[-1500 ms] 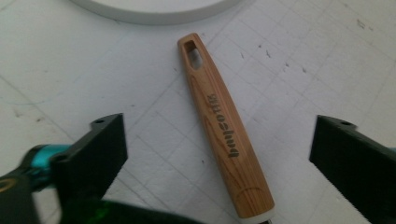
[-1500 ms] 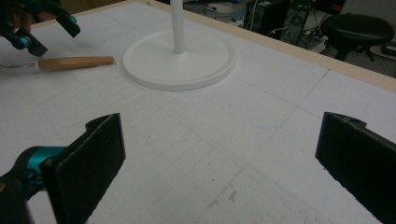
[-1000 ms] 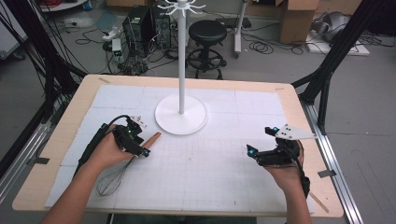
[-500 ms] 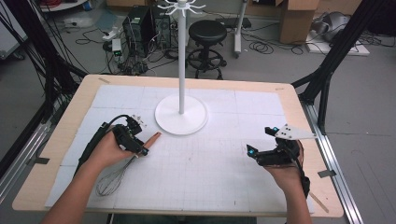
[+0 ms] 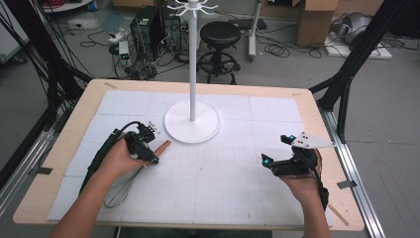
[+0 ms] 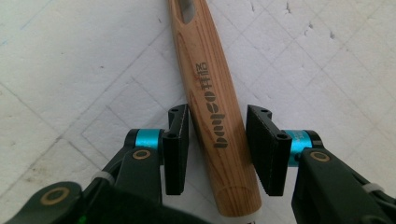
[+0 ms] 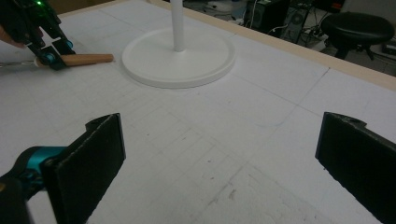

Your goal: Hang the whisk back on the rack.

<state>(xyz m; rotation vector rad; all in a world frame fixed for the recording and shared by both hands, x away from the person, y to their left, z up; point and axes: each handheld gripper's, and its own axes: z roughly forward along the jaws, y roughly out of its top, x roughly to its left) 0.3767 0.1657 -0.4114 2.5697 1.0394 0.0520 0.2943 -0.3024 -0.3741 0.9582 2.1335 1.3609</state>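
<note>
A whisk lies on the white mat, its wooden handle (image 5: 162, 146) pointing toward the stand and its wire loops (image 5: 121, 191) under the person's left forearm. My left gripper (image 5: 152, 157) is lowered over that handle (image 6: 210, 93). In the left gripper view the jaws straddle it with narrow gaps on both sides, so this gripper (image 6: 217, 144) is open. The right gripper view shows the same gripper (image 7: 51, 58) and handle (image 7: 88, 59) at far left. My right gripper (image 5: 277, 148) rests at the mat's right side, its jaws wide open (image 7: 224, 158) with nothing between them.
A white stand with a round base (image 5: 192, 121) and a tall pole topped by hooks (image 5: 192, 7) rises at the back middle of the mat; its base (image 7: 177, 56) lies just beyond the handle tip. The wooden table edge (image 5: 341, 198) borders the mat.
</note>
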